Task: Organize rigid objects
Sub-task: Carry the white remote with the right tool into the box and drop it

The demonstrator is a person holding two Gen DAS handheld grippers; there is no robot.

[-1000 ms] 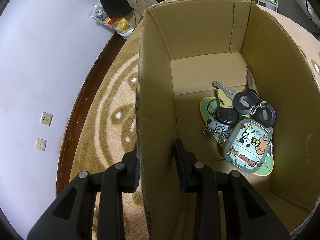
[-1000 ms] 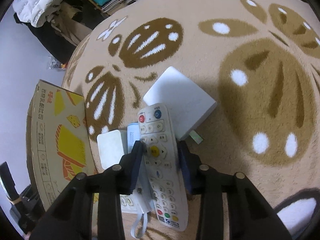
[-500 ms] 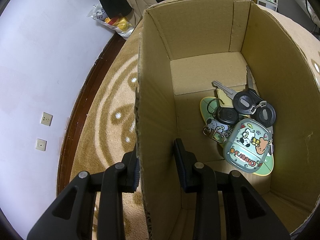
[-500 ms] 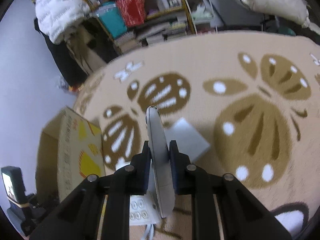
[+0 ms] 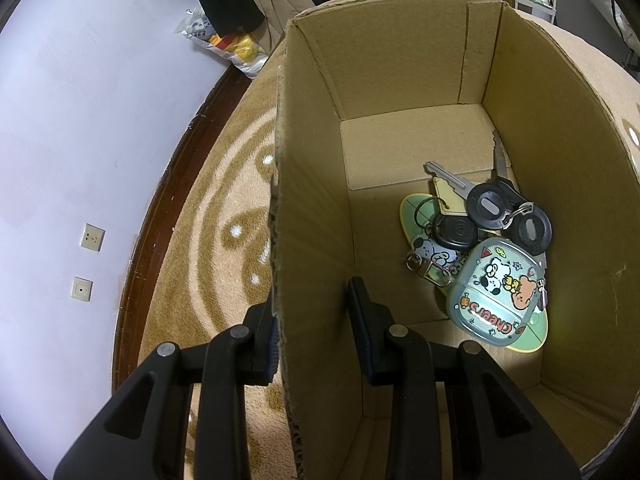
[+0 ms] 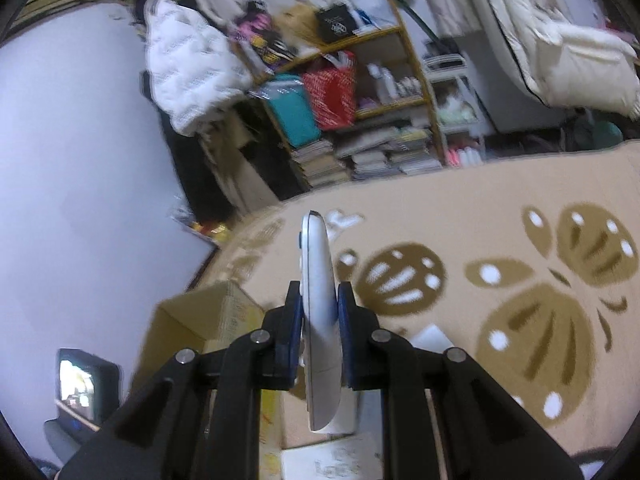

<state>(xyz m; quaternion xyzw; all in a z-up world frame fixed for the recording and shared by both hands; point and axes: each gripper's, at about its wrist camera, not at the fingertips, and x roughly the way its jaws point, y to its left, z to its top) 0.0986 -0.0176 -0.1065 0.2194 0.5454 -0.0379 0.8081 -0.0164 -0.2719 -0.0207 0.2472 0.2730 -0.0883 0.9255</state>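
Note:
My left gripper is shut on the left wall of the open cardboard box, one finger outside and one inside. In the box lie a bunch of keys, a cartoon-printed case and a green flat piece under them. My right gripper is shut on a white remote control, held edge-on and raised above the rug. The same box shows at the lower left of the right wrist view.
A beige rug with brown patterns covers the floor. A white flat box and other white items lie on it below the remote. Cluttered shelves stand at the back. The wall with sockets is left of the box.
My right gripper closed on the remote, lifted it off the rug and turned it on edge, tilting up toward the room. My left gripper and the box have not moved.

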